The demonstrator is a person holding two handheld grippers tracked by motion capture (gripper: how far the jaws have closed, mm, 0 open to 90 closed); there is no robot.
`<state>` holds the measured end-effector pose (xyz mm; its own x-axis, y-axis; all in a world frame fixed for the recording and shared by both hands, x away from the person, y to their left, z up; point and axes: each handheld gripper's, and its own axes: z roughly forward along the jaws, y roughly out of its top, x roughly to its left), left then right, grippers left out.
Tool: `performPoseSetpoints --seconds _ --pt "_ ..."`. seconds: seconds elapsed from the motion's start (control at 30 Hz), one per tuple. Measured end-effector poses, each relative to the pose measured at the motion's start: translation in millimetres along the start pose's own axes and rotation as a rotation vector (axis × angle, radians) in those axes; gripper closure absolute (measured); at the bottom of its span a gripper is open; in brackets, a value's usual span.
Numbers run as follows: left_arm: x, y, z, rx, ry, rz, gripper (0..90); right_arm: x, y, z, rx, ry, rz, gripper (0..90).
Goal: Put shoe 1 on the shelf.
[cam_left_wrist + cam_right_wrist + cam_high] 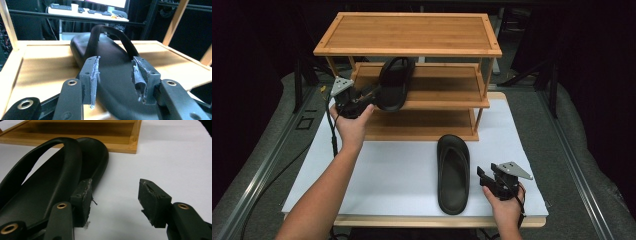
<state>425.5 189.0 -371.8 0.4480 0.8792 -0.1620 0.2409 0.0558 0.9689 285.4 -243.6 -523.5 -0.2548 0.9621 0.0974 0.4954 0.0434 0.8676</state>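
Plainly unbranded black slippers, bare bamboo rack

Upper centre of the high view: the wooden rack walls off the far table; your way in is between its corner posts. A slipper fills the middle shelf's left part. Lower right: second slipper on the white table; bare surface either side of it.

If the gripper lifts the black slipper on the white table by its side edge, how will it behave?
The slipper looks like soft moulded foam, so probably light and somewhat bendy. Its matte surface should resist slipping. Lying flat on its sole, it is unlikely to roll or tip.
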Motion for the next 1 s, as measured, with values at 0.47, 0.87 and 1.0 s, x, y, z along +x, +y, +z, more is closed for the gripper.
performPoseSetpoints --seconds 0.47,0.87,1.0 --pt "-5.4 -38.7 -39.9 0.048 -0.073 0.025 57.0 20.0 2.8 1.8 -0.002 0.076 -0.034 45.6" --pt "0.5 -91.1 -59.2 0.102 -0.070 0.021 56.8 23.2 3.1 5.7 0.012 0.089 -0.013 45.2" --pt "0.3 -107.6 -60.4 0.135 -0.058 0.017 56.8 21.9 2.9 4.9 0.002 0.138 0.021 44.3"
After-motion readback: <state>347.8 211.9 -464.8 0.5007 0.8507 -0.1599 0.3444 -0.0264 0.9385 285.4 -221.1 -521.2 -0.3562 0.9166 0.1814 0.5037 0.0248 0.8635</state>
